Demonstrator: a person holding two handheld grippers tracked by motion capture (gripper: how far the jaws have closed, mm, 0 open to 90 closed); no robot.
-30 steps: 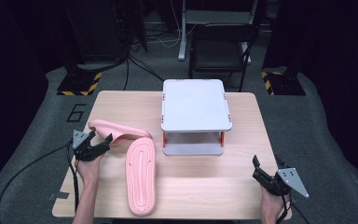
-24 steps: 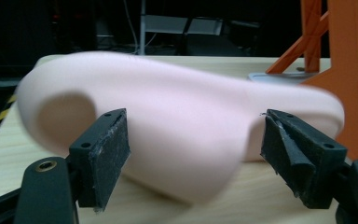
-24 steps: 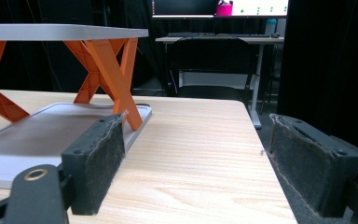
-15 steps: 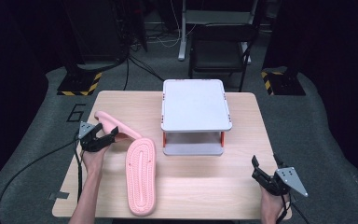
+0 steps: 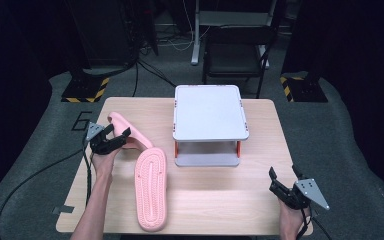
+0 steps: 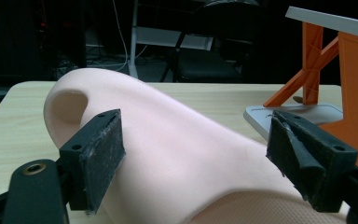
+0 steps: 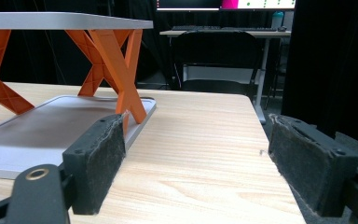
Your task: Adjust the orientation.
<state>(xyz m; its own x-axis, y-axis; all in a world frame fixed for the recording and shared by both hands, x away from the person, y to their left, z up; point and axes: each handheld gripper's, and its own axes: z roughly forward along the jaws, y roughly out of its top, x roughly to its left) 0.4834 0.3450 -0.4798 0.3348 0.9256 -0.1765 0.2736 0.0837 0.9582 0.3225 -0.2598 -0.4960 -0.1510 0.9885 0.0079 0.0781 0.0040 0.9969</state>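
Two pink slippers lie on the left half of the wooden table [image 5: 220, 200]. One slipper [image 5: 151, 187] is sole up and points toward the front edge. The other slipper [image 5: 136, 136] lies strap up behind it. My left gripper [image 5: 119, 134] is open, and its jaws straddle that slipper's strap [image 6: 182, 135]; the left pad [image 6: 98, 158] is close against the foam, while the right pad [image 6: 303, 163] stands clear of it. My right gripper [image 5: 282, 176] is open near the front right corner, low over bare wood, with nothing between its pads [image 7: 98, 158].
A grey two-tier rack [image 5: 209, 110] with orange cross legs [image 7: 121, 60] stands at the middle back of the table. A black chair [image 5: 235, 55] and cables are on the floor beyond the table. Bare wood lies between the rack and my right gripper.
My left gripper has moved away from the front edge and a little right, onto the strap-up slipper, whose far end has shifted the same way. The right gripper has stayed put.
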